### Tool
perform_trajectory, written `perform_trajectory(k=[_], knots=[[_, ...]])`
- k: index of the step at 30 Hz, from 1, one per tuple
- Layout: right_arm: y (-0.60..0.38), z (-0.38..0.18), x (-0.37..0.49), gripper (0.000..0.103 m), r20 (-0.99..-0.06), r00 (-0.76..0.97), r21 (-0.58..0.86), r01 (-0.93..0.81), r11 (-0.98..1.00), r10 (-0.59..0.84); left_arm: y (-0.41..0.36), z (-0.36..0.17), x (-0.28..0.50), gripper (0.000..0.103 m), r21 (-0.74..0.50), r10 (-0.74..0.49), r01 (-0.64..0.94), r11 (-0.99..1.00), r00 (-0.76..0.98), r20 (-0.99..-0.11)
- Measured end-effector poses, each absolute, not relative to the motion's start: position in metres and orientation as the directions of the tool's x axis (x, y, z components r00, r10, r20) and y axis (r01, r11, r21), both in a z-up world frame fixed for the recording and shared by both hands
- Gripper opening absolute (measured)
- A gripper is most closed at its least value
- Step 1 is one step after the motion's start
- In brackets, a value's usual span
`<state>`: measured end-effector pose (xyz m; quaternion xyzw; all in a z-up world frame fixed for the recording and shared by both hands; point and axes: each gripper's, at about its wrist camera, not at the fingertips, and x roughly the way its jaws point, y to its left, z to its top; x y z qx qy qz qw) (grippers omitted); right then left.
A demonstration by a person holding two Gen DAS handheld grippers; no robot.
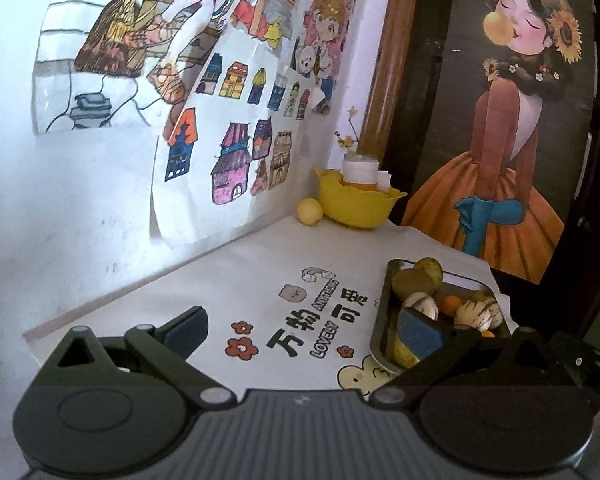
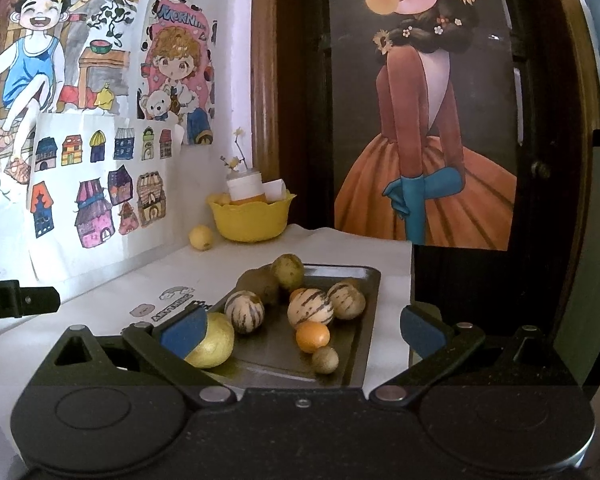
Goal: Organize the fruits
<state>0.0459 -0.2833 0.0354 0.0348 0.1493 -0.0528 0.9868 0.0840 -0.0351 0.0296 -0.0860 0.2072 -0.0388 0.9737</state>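
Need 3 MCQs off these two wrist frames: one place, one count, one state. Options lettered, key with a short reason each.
1. Where does the loose yellow fruit lie?
A. in the tray
B. on the table beside the yellow bowl
C. inside the bowl

2. How many pale striped fruits lie in the metal tray?
A. one
B. three
C. five

3. What state is the right gripper in?
A. open, holding nothing
B. shut on an orange
C. shut on the tray rim

Key:
1 B: the fruit sits on the white cloth left of the bowl, near the wall.
2 B: the right wrist view shows three striped ones.
3 A: its blue pads stand wide apart, with fruit and tray beyond them and nothing between.
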Motion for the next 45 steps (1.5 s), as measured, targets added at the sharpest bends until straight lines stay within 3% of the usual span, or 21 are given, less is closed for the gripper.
perform_trajectory(k=[20, 37, 45], knots=[[-0.268, 0.018, 0.030, 0.102, -0.284, 0.955, 0.022, 0.097, 0.995, -0.087, -0.029, 0.008, 0.062, 0.103, -0.166, -0.074, 0.008, 0.986, 0.914, -0.398], [-0.258, 0.000, 0.011, 0.102, -0.300, 0.952, 0.032, 0.080, 0.996, -0.067, -0.018, -0.012, 0.044, 0.103, -0.191, -0.112, 0.036, 0.981, 0.908, -0.403], [-0.249, -0.013, -0.008, 0.102, -0.304, 0.951, 0.056, 0.076, 0.996, -0.056, -0.017, -0.021, 0.029, 0.103, -0.123, -0.084, 0.035, 0.992, 0.904, -0.419]])
